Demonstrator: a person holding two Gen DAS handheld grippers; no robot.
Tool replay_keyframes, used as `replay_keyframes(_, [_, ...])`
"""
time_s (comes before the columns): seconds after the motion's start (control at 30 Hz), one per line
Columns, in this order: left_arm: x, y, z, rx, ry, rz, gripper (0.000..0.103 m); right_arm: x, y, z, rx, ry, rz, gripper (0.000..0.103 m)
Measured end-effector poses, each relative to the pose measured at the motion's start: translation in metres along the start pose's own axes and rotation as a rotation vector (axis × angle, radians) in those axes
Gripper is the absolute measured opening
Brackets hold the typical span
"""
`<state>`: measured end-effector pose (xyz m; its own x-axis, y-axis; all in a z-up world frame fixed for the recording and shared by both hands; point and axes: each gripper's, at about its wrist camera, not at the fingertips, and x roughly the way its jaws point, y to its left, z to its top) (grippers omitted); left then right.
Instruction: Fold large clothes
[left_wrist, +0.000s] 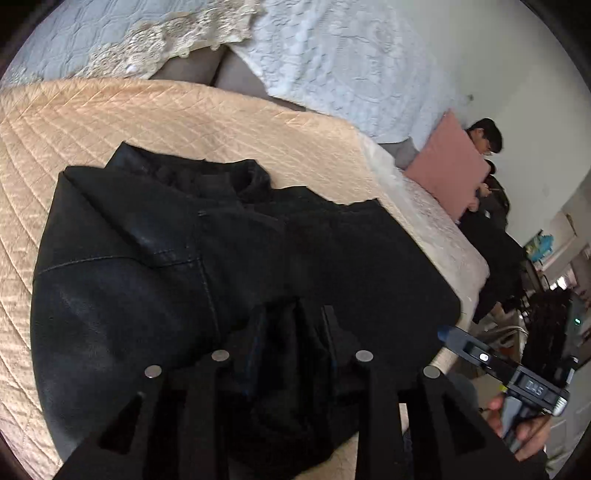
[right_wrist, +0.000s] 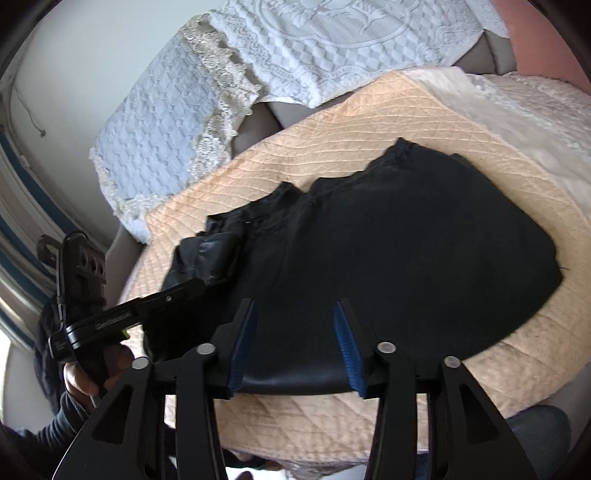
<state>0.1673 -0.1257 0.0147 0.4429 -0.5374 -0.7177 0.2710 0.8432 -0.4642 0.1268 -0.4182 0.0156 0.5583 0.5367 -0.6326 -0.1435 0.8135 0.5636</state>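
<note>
Nearest in the right wrist view, the right tongs (right_wrist: 297, 343) hang open over the near hem of a black jacket (right_wrist: 388, 258), their blue pads on either side of the edge but not closed on it. In the left wrist view, the left tongs (left_wrist: 293, 332) sit among bunched dark cloth at the jacket's near edge; whether they grip it cannot be told. The jacket lies spread on a peach quilt (right_wrist: 332, 122) over a sofa, its collar (left_wrist: 251, 177) at the far end. One side looks already turned inward, and a sleeve (right_wrist: 207, 254) lies doubled beside the body. The folding seems partway: lengthwise folds begun, crosswise folds remaining. Beyond lies a white lace cover (right_wrist: 332, 40).
</note>
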Motion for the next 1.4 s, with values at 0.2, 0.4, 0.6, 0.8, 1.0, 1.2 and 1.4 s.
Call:
replay_keyframes(0.2, [-0.074,0.013,0.001,0.034,-0.151,0.047,0.037,0.035,0.027,0.005,0.011,0.074,0.144,0.051])
replay_keyframes(0.4, [-0.094,0.086,-0.012,-0.084,-0.159,0.19,0.037,0.103,0.049,0.024,0.0,0.196,0.228,0.053])
replay_keyframes(0.6, [-0.087,0.107,-0.033,-0.147,-0.136,0.183,0.037,0.138,0.067,0.032,-0.005,0.263,0.25,0.053])
replay_keyframes(0.8, [-0.079,0.096,-0.022,-0.114,-0.137,0.192,0.037,0.121,0.084,0.042,-0.054,0.218,0.228,0.009])
replay_keyframes(1.0, [-0.072,0.074,-0.022,-0.021,-0.141,0.166,0.037,0.115,0.037,0.023,0.032,0.212,0.13,0.009])
replay_keyframes(1.2, [-0.059,0.075,-0.037,-0.033,-0.101,0.201,0.039,0.115,0.026,0.015,0.072,0.206,0.132,0.018])
replay_keyframes(1.4, [-0.079,0.064,-0.053,-0.026,-0.097,0.198,0.039,0.064,0.058,0.022,-0.128,0.095,0.049,0.022])
